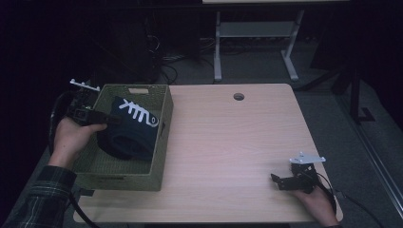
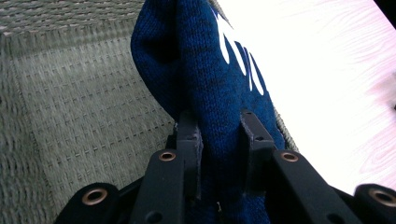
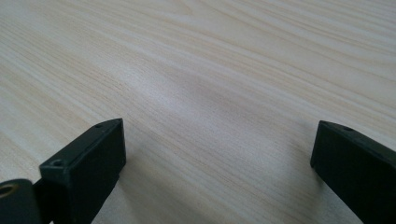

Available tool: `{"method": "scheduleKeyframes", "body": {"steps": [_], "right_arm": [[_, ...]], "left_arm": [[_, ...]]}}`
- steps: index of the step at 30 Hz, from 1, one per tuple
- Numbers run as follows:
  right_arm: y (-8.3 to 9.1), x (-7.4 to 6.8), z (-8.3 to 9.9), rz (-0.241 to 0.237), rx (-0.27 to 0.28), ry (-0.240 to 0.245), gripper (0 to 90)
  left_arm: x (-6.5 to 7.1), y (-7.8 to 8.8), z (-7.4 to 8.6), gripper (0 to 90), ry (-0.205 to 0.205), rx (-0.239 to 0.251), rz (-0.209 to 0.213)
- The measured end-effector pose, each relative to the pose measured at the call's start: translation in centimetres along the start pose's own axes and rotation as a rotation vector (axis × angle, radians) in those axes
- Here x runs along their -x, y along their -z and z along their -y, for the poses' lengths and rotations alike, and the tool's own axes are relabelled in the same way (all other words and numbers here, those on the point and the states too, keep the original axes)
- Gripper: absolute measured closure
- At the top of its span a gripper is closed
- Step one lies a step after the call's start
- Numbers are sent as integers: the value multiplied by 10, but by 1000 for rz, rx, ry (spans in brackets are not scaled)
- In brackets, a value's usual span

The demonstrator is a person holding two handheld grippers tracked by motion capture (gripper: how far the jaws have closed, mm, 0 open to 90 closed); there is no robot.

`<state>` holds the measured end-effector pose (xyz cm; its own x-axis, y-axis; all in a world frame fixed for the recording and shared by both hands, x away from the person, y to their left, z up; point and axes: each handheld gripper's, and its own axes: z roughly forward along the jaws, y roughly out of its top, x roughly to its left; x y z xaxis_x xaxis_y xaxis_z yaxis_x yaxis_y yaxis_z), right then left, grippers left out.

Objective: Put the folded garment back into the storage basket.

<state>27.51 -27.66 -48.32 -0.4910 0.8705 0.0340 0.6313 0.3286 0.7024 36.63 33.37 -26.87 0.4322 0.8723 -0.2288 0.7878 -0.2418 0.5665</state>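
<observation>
A dark blue knit garment (image 1: 128,133) with a white fishbone print lies in the olive woven basket (image 1: 161,142) at the table's left. My left gripper (image 1: 111,118) reaches in over the basket's left wall and is shut on a fold of the garment (image 2: 219,93). In the left gripper view the cloth is pinched between both black fingers (image 2: 189,140). My right gripper (image 1: 275,179) rests on the table near the front right corner. Its jaws stand wide apart with bare wood between them (image 3: 219,154).
The light wooden table (image 1: 228,152) has a round cable hole (image 1: 238,96) near its far edge. A white desk frame (image 1: 256,42) and cables stand on the floor beyond the table. The surroundings are dark.
</observation>
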Motion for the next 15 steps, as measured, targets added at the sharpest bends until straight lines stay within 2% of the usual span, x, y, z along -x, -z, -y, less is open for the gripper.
{"method": "scheduleKeyframes", "body": {"steps": [7,15], "right_arm": [[0,0,0,0,0,0,29],[0,0,0,0,0,0,29]], "left_arm": [[-7,-1,5,735,20,-1,2],[4,-8,1,735,4,4,56]]}}
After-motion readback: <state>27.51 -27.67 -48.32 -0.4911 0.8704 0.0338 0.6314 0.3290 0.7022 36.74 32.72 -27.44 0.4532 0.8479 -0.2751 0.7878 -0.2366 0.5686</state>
